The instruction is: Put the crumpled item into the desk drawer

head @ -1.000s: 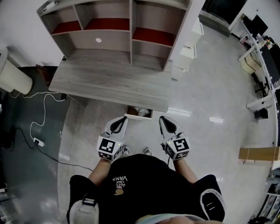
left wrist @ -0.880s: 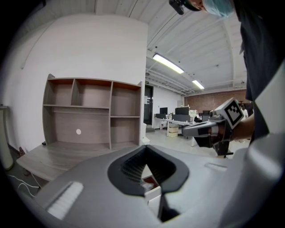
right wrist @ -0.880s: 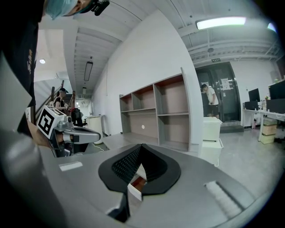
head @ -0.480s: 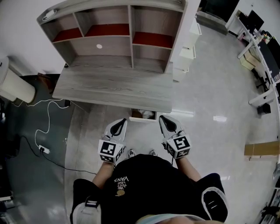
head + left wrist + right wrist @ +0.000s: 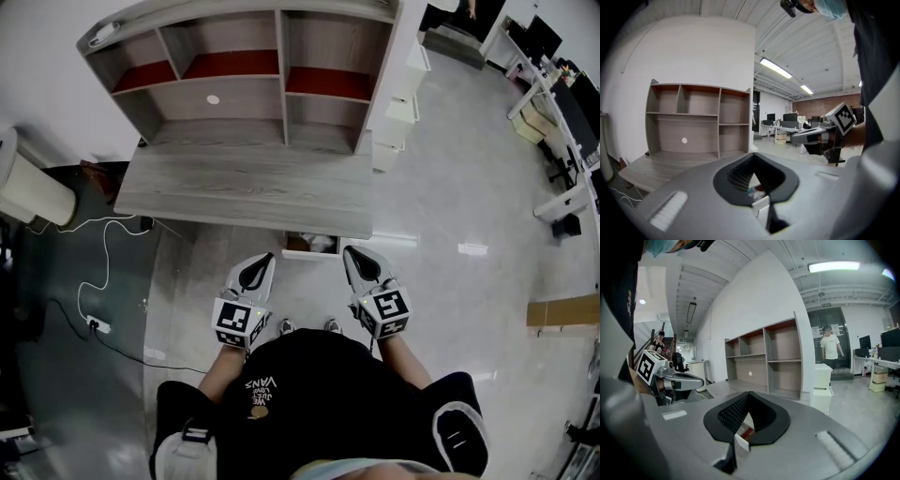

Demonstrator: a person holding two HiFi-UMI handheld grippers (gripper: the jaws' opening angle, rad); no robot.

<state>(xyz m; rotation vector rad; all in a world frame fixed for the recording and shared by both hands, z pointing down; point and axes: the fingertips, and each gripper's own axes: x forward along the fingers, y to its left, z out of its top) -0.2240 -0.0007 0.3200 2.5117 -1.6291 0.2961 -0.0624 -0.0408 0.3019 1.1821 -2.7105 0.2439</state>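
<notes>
The grey wooden desk (image 5: 244,187) carries a shelf unit (image 5: 253,66) with red-backed upper bays. Under its front edge a drawer (image 5: 298,246) stands partly pulled out, and a pale crumpled item (image 5: 322,243) lies inside. My left gripper (image 5: 264,260) and right gripper (image 5: 352,253) hang side by side just short of the drawer, both shut and empty. In the left gripper view the jaws (image 5: 753,159) meet at a point, with the drawer's white front (image 5: 760,205) below them. In the right gripper view the jaws (image 5: 748,394) are shut too, over the drawer (image 5: 742,438).
A white drawer cabinet (image 5: 398,112) stands right of the desk. A cable and power strip (image 5: 94,323) lie on the dark floor at left, near a white cylinder (image 5: 28,187). Office desks (image 5: 562,103) fill the far right. A person (image 5: 831,348) stands in a doorway.
The head view has shifted slightly. Both grippers stay shut, side by side in front of the drawer, with no clear move relative to it.
</notes>
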